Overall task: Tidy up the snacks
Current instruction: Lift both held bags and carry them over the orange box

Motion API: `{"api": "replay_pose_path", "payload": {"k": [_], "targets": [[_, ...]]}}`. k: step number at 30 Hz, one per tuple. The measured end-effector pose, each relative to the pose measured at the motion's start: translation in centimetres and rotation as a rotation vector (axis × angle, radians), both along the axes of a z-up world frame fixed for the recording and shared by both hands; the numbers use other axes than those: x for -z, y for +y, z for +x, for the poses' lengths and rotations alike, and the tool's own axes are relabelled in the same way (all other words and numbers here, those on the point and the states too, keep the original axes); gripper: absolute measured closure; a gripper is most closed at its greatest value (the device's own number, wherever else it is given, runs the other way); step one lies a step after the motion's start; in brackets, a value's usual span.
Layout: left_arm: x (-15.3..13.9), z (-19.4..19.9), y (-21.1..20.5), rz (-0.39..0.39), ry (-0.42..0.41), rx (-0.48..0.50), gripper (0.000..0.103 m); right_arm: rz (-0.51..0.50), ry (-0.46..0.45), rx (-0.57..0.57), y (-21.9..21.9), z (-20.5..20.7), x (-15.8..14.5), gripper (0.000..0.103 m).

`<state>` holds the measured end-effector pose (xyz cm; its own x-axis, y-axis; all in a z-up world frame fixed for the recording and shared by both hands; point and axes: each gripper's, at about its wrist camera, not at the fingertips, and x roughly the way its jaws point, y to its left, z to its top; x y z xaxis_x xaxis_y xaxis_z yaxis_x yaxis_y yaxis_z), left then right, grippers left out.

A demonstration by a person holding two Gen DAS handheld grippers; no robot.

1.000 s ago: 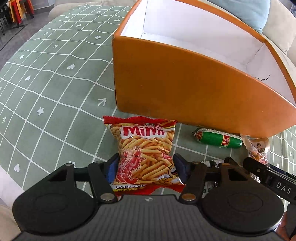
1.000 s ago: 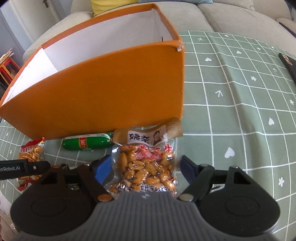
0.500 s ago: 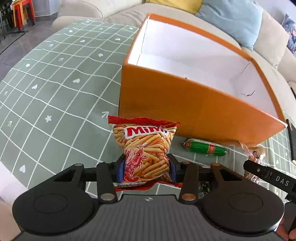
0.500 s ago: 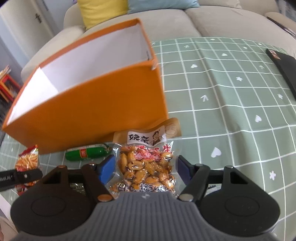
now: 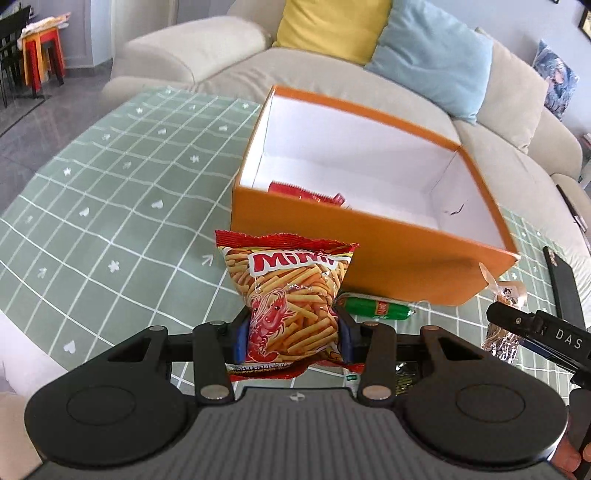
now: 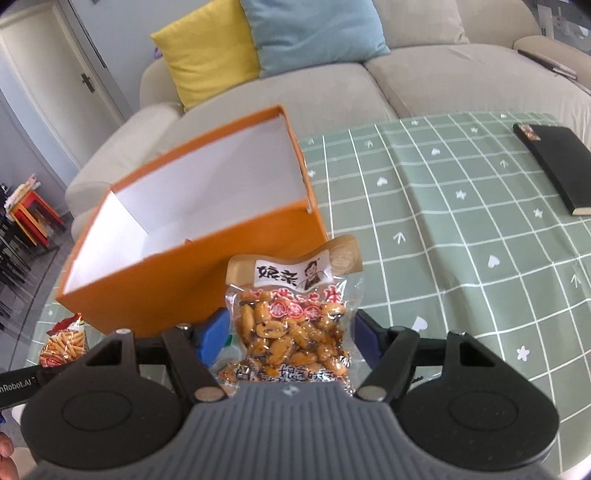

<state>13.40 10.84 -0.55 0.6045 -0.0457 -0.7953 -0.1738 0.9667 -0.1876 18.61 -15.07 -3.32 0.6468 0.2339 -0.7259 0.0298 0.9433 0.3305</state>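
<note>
My left gripper (image 5: 290,338) is shut on a red bag of shrimp sticks (image 5: 290,295), lifted above the green checked tablecloth (image 5: 110,206). The right gripper (image 6: 286,338) is shut on a clear bag of glazed nuts (image 6: 295,314), also raised off the cloth. Just beyond both stands an orange box (image 5: 369,254) with a white inside, and a red packet (image 5: 306,192) lies in it near the front wall. A green sausage stick (image 5: 376,307) lies on the cloth against the box's front. The nut bag (image 5: 502,314) and the other gripper show at the left wrist view's right edge.
A beige sofa (image 6: 424,77) with a yellow cushion (image 6: 207,59) and a blue cushion (image 6: 314,33) runs behind the table. A black notebook (image 6: 554,162) lies on the cloth at the far right. Stools (image 5: 40,55) stand on the floor to the left.
Both grippers closed on their bags, then rose with them off the cloth. The box now sits lower in both views, so its inside and the red packet show.
</note>
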Motion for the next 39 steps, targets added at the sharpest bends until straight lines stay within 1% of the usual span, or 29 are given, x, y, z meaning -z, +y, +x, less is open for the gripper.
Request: {"api": "replay_pose_path", "payload": {"k": [4,9,13,15,19,25,29,34,38,39], "targets": [[-1.8,-0.8,-0.4,0.007,-0.048,0.013,0.053,0.006,-0.035,0.004,-0.2,-1.1,-1.3,0.034],[-4.0,-1.5,-1.0,0.008,-0.107,0.041,0.053,0.023,-0.092,-0.009,-0.3,-2.5,-3.7,0.034],[-5.7,-1.5,-1.2,-0.017,-0.139,0.067,0.053,0.030,-0.146,-0.033,-0.2,-3.4,-5.8,0.034],[-6.5,-1.2,-1.4,-0.011,-0.154,0.079,0.053,0.033,-0.172,-0.050,0.0,-3.6,-6.8,0.034],[-8.2,-0.1,-2.1,0.009,-0.185,0.111,0.053,0.029,-0.215,-0.089,0.5,-3.1,-8.3,0.034],[-9.9,2.2,-3.0,0.025,-0.220,0.155,0.053,0.019,-0.253,-0.127,1.2,-1.4,-10.1,0.034],[-10.1,4.0,-3.0,0.023,-0.215,0.165,0.054,0.002,-0.264,-0.149,2.1,0.5,-10.8,0.034],[-9.9,6.6,-2.8,0.048,-0.199,0.162,0.054,-0.034,-0.246,-0.167,3.1,3.5,-10.6,0.034],[-9.1,9.0,-2.4,0.044,-0.157,0.158,0.054,-0.087,-0.217,-0.195,4.1,6.0,-9.8,0.034],[-8.6,9.8,-2.4,0.055,-0.140,0.158,0.054,-0.106,-0.205,-0.205,4.5,6.7,-9.4,0.034]]}}
